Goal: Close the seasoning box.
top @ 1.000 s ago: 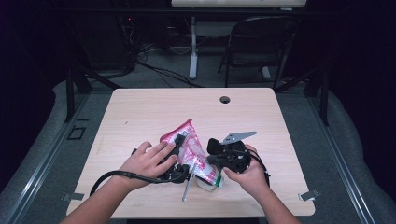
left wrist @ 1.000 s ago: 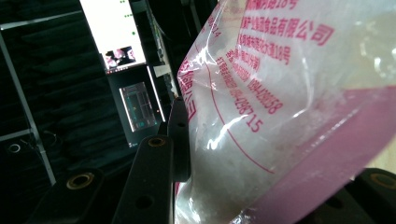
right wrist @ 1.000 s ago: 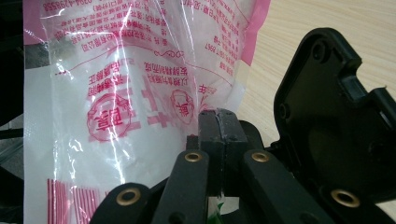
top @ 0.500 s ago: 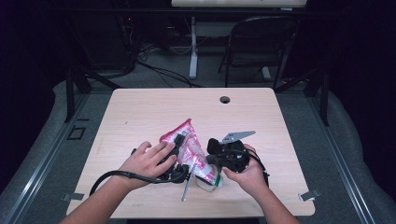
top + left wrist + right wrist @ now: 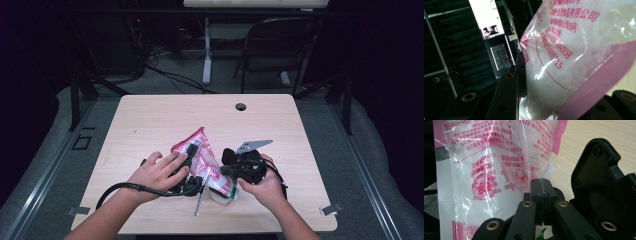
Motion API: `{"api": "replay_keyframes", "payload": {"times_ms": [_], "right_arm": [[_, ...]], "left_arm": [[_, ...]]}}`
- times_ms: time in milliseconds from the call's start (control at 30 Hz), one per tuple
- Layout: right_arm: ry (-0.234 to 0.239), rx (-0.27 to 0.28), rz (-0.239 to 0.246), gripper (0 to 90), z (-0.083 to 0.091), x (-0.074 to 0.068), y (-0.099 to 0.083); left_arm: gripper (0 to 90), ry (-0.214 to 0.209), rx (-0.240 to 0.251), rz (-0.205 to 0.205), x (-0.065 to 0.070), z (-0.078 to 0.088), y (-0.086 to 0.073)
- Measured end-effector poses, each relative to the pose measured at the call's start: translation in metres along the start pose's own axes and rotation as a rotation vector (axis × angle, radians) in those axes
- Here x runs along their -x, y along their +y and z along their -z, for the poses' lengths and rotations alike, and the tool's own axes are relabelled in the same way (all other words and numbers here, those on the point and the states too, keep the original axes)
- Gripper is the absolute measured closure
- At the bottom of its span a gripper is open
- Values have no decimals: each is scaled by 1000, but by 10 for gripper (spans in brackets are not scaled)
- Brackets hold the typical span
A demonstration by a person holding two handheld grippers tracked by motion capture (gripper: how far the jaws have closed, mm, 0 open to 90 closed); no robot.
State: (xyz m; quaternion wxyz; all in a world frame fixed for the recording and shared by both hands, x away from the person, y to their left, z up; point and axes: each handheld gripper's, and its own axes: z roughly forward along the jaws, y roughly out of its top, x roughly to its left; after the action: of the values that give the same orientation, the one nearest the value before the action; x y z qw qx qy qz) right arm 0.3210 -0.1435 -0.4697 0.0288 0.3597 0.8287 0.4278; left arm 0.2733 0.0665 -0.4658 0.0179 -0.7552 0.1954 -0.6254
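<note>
pale wooden table [image 5: 150,120] lying in a dark room, seen from the high view; both forearms are entering from the near edge. nearest, the left hand [image 5: 159,172] and right hand [image 5: 265,186] are each holding a gripper over the table's near half. between them a pink-and-clear plastic bag [image 5: 206,161] is lying tilted, its pink top pointing away from the person. the left gripper [image 5: 192,165] is gripping the bag, which is bulging between its jaws; the left gripper view is showing white granular contents behind red printed characters and a pink border, detail lost from above. the right gripper [image 5: 541,185] is closing its jaws tight on a thin clear edge of the bag, with the print appearing upside down. farther off, a round hole [image 5: 240,106] is sitting near the table's far edge, and a folding chair [image 5: 277,45] is standing beyond.
</note>
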Motion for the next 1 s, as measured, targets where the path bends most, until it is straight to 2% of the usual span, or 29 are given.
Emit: {"api": "replay_keyframes", "payload": {"times_ms": [67,133,200,267,467,567,600,633,800,967,1000], "right_arm": [[2,-1,2,900,0,0,0],[0,-2,2,900,0,1,0],[1,-1,4,900,1,1,0],[1,1,-2,900,2,1,0],[-2,9,-8,900,4,3,-1],[-4,6,-5,900,6,4,-1],[-4,6,-5,900,6,4,-1],[-4,5,-6,900,6,4,-1],[-3,8,-4,900,6,4,0],[-3,13,-10,900,7,4,0],[-3,12,-7,900,7,4,0]], "left_arm": [[730,0,-7,-10,0,0,0],[733,-8,-6,-5,1,0,0],[734,1,-3,9,2,0,0],[734,8,4,-13,1,0,0],[735,5,7,-4,2,2,1],[736,6,8,-11,2,2,1],[737,23,12,-21,2,2,1],[737,21,11,-27,1,2,2],[738,14,11,-25,2,2,1],[739,34,15,-28,2,3,-1],[740,24,11,-28,1,3,-1]]}}
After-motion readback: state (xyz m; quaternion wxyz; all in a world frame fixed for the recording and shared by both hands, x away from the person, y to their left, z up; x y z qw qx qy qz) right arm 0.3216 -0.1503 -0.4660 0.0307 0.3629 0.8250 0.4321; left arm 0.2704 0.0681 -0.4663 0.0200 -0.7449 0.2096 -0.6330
